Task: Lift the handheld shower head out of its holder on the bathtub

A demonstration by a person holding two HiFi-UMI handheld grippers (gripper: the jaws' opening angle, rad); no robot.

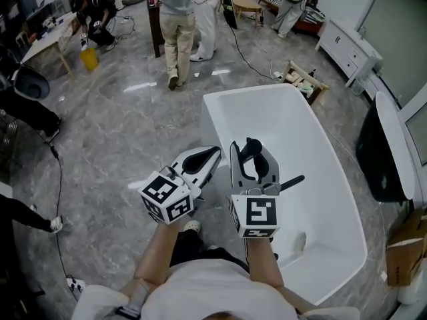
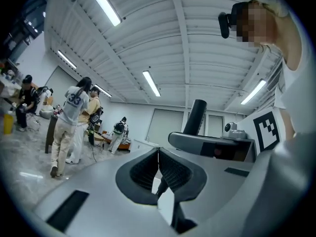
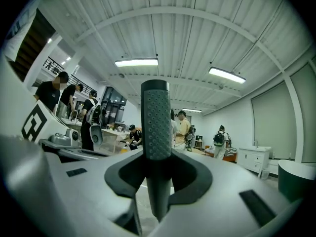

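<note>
Gripping a dark, dimple-textured handle that I take to be the handheld shower head (image 3: 156, 127), the right gripper (image 3: 156, 168) has its fingers clenched on it from both sides. The handle stands upright through them and rises well above the fingers. From the head view, the right gripper (image 1: 253, 153) hangs over the near part of the white bathtub (image 1: 293, 132), pointing roughly level. The left gripper (image 1: 211, 156) is just beside it over the tub's rim. Its own view shows the left gripper's fingers (image 2: 170, 169) closed together with nothing between them.

The holder cannot be made out in any view, and no hose shows either. Since the shower head (image 1: 252, 148) sits in the air above the tub and touches nothing but the fingers, the lifting step looks essentially done, or in its last stretch.

The next move calls for keeping the squeeze steady so the smooth handle does not slide down. It should also be carried clear of the rim without jerking any hose that may trail out of sight.
</note>
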